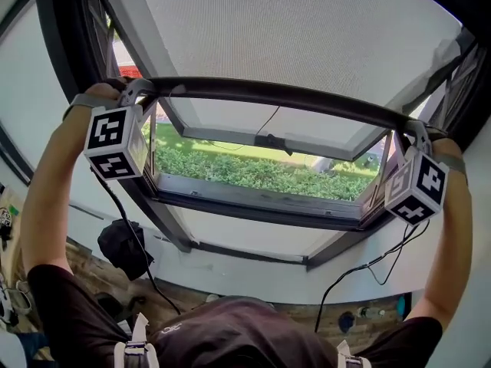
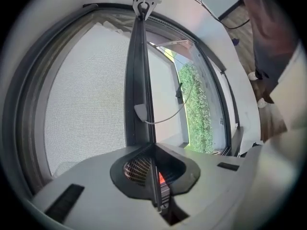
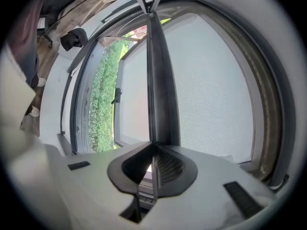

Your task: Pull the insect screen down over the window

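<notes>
The left gripper [image 2: 154, 176] has its jaws pressed together on the thin lip of the dark bar [image 2: 139, 80] at the lower edge of the insect screen [image 2: 86, 104]. The right gripper [image 3: 153, 169] pinches the same bar at the opposite end. Each gripper view shows the other gripper at 12 o'clock. The head view alone shows the bar running from 10 to 3 o'clock, with mesh above and the open window [image 1: 253, 205] and hedge [image 1: 253, 176] below. Only the left gripper view shows a thin cord [image 2: 168, 118] on the bar.
</notes>
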`<act>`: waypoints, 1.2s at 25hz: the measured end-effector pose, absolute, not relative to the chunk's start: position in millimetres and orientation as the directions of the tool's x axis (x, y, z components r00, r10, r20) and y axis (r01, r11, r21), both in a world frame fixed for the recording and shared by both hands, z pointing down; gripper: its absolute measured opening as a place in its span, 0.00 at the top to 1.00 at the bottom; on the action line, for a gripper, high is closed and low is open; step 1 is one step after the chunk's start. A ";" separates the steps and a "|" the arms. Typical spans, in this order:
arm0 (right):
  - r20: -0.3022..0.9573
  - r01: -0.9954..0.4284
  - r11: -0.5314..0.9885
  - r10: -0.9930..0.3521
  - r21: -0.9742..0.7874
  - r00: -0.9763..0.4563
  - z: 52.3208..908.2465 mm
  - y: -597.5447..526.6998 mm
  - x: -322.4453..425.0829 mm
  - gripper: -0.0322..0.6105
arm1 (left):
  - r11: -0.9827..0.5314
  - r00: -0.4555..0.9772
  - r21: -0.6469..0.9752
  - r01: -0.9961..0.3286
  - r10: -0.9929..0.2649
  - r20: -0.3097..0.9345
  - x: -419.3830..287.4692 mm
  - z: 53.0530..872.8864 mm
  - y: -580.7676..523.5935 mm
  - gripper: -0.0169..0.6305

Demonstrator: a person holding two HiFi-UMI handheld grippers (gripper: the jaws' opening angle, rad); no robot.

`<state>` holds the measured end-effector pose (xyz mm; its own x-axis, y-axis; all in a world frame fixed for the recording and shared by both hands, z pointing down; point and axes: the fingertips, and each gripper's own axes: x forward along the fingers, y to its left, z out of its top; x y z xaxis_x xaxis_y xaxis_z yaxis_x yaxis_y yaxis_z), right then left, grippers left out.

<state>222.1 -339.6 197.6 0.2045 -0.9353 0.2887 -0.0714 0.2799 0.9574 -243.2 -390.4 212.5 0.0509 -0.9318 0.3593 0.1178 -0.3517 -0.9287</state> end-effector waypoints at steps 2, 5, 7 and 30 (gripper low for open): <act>0.313 -0.083 0.303 -0.930 0.949 0.194 216.9 -338.0 221.0 0.91 | -0.392 0.059 -0.913 0.115 -0.914 0.400 -243.6 231.8 -388.6 0.92; 0.355 -0.104 0.341 -0.915 0.934 0.191 246.2 -338.5 217.2 0.91 | -0.446 0.062 -0.887 0.121 -0.888 0.455 -243.1 264.8 -388.4 0.92; 0.364 -0.121 0.345 -0.910 0.931 0.199 263.9 -340.5 214.8 0.91 | -0.465 0.056 -0.876 0.126 -0.878 0.475 -245.2 283.9 -387.6 0.92; 0.555 -0.235 0.505 -0.784 0.831 0.280 491.9 -335.2 219.5 0.90 | -0.633 0.094 -0.774 0.007 -0.771 0.630 -241.6 512.2 -387.2 0.93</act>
